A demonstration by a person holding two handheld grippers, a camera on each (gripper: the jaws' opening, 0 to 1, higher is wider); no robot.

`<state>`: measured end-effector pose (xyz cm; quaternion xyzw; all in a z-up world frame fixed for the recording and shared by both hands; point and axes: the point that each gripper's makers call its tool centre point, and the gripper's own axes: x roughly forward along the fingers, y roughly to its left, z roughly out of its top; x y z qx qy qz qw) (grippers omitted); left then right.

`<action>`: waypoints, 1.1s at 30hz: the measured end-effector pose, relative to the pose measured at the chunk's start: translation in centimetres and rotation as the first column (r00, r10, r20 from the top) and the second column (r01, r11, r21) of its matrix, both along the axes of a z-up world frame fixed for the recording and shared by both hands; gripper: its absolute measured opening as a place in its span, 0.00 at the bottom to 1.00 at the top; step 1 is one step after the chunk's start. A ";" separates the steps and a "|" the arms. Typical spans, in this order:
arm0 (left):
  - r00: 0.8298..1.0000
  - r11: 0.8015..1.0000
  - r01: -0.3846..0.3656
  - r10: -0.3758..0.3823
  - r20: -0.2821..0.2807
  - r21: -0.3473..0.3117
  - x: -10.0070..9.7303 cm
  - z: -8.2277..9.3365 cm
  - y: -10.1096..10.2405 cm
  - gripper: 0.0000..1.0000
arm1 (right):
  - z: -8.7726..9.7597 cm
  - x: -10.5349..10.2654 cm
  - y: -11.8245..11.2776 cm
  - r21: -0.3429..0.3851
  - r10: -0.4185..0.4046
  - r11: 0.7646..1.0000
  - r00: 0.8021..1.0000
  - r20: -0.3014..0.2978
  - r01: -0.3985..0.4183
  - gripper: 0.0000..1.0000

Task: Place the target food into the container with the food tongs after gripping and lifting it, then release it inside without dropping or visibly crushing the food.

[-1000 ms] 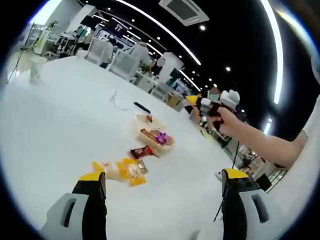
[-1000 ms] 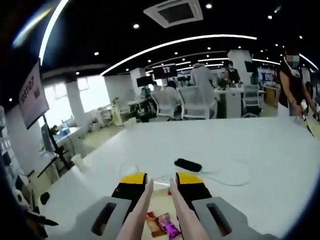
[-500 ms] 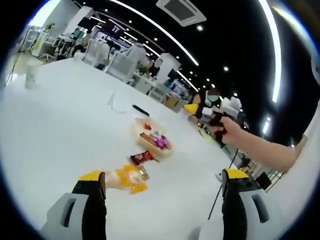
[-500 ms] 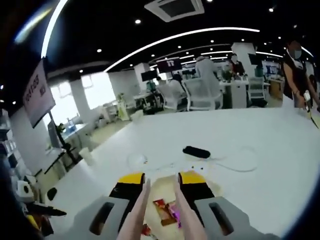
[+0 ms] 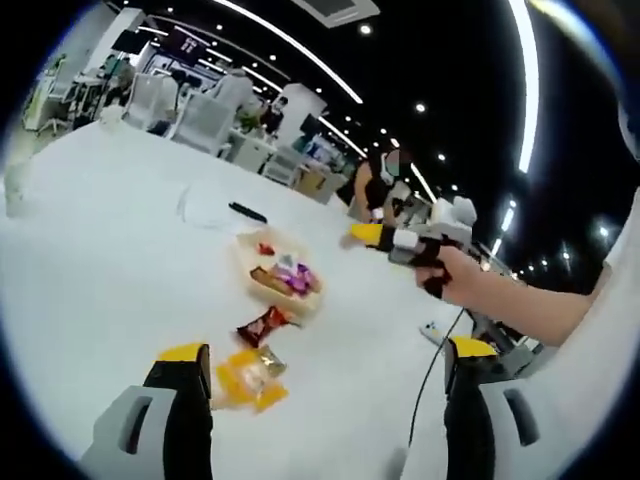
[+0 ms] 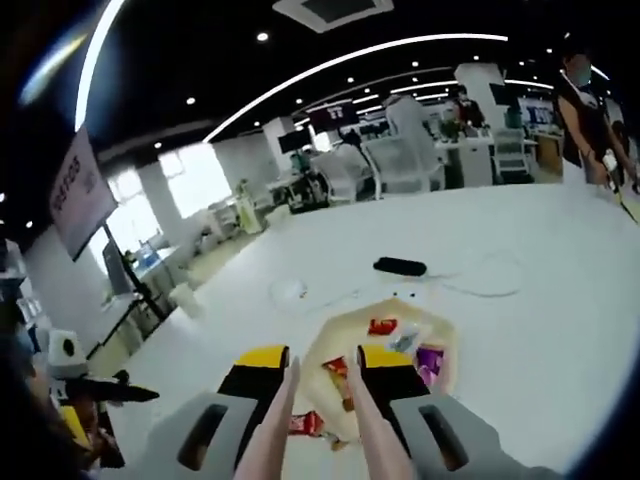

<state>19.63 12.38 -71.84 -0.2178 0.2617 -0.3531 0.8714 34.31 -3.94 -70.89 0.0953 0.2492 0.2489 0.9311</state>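
White table (image 5: 90,270): a broad, bare top is seen in both views, carrying the food and the container.
Container (image 5: 255,290): a shallow tan tray is set near the middle of the table; in the right gripper view (image 6: 445,345) it lies just beyond the jaw tips.
Contents: wrapped snacks are held in the tray, a red one (image 6: 382,326) and a purple one (image 6: 430,362) among them.
Target food: a dark red wrapped snack (image 5: 262,324) is lying on the table just beside the tray; yellow packets (image 5: 248,376) are lying near it, closer to the left gripper.
Food tongs (image 6: 318,420): two pale arms are gripped between the right jaws, their tips slightly apart and nothing caught between them.
Right gripper (image 6: 322,362): its jaws are drawn narrow onto the tongs; it is also seen in a hand (image 5: 462,283) above the table, beside the tray.
Left gripper (image 5: 328,362): its jaws are spread wide, with nothing held.
Black device (image 6: 400,266): laid beyond the tray, with a white cable beside it.
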 end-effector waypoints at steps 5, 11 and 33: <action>0.999 0.999 -0.047 0.047 0.027 -0.001 0.0 0.1 1.1 0.99 | -1.1 -1.1 1.3 -0.026 0.033 0.999 0.999 -0.022 -0.033 0.27; 0.998 0.998 -0.059 0.059 0.003 0.004 -0.7 -1.7 1.9 0.99 | -1.6 -2.3 2.5 -0.029 0.043 0.999 0.999 -0.023 -0.044 0.27; 0.999 0.994 -0.039 0.037 0.026 0.101 -3.6 -3.2 2.5 0.99 | -5.0 -7.9 6.3 -0.032 0.106 0.993 0.989 -0.103 -0.110 0.28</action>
